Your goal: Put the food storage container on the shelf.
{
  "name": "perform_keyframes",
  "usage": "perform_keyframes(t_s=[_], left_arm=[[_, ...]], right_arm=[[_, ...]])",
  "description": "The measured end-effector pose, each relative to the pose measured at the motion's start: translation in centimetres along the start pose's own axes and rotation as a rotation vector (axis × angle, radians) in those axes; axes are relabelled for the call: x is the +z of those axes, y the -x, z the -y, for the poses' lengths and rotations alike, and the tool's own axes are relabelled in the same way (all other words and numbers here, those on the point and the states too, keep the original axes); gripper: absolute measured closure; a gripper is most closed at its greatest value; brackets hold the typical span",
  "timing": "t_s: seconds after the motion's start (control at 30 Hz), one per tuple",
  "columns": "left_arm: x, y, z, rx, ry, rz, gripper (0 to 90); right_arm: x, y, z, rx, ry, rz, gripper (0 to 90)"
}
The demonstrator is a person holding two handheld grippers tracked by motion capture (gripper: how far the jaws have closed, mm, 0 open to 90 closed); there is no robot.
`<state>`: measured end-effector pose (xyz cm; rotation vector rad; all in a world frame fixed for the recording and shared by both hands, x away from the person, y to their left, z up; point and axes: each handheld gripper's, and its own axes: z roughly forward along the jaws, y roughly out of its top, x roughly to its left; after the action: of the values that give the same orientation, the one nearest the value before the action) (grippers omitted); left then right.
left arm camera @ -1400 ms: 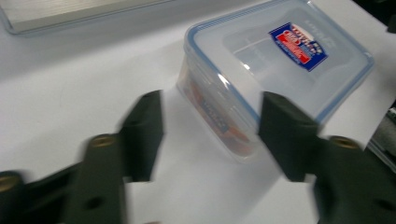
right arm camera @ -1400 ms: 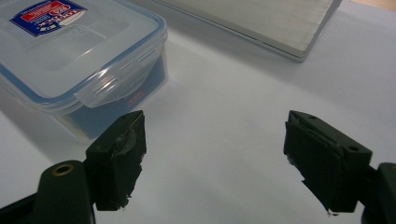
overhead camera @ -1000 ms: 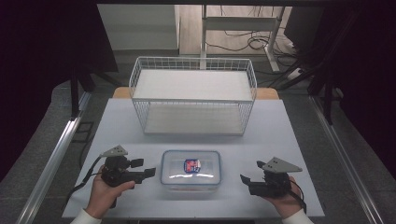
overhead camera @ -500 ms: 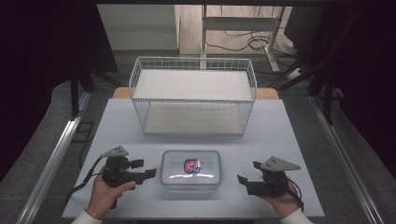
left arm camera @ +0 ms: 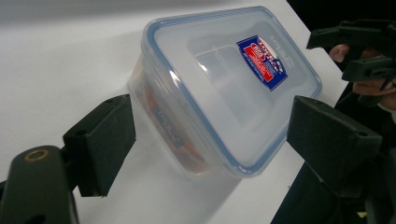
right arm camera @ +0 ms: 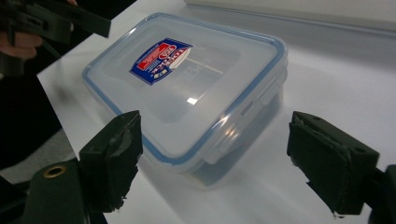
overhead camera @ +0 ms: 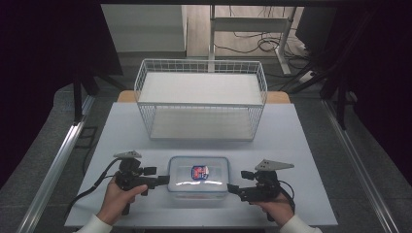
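The left gripper (overhead camera: pixel 163 180) sits just left of the clear lidded container (overhead camera: pixel 198 180), jaws spread wide, gripping nothing; the container rests on the white table (overhead camera: pixel 301 145), in front of the wire basket (overhead camera: pixel 201 104); the right gripper (overhead camera: pixel 232 188) sits just right of it, jaws equally wide, empty.

Lab: rig table (overhead camera: pixel 301 141), alu rails (overhead camera: pixel 53 170), floor cables (overhead camera: pixel 252 46).

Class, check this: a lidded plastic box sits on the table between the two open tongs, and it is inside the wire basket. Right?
Not quite. The box sits on the bare table, in front of the basket, not inside it; the high view shows this. The rest holds: its lid is on, and it lies between the open left tongs and right tongs.
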<state>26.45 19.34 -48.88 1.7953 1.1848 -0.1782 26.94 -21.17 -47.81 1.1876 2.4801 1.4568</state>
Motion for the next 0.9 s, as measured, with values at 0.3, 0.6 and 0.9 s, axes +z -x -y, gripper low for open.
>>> perform_keyframes(t_s=[0.3,0.6,0.9], left_arm=[[2.0,-1.2,-0.6,-0.065,-0.046,0.079,11.9],[4.0,-1.8,-0.2,-0.115,-0.114,0.136,11.8],[3.9,-2.0,-0.2,-0.113,-0.125,0.135,19.7]], right_arm=[[1.0,0.9,-0.6,0.074,-0.013,-0.011,13.1],[1.1,1.0,-0.6,0.080,-0.011,-0.011,13.2],[2.1,1.3,-0.7,0.115,-0.043,-0.035,13.2]])
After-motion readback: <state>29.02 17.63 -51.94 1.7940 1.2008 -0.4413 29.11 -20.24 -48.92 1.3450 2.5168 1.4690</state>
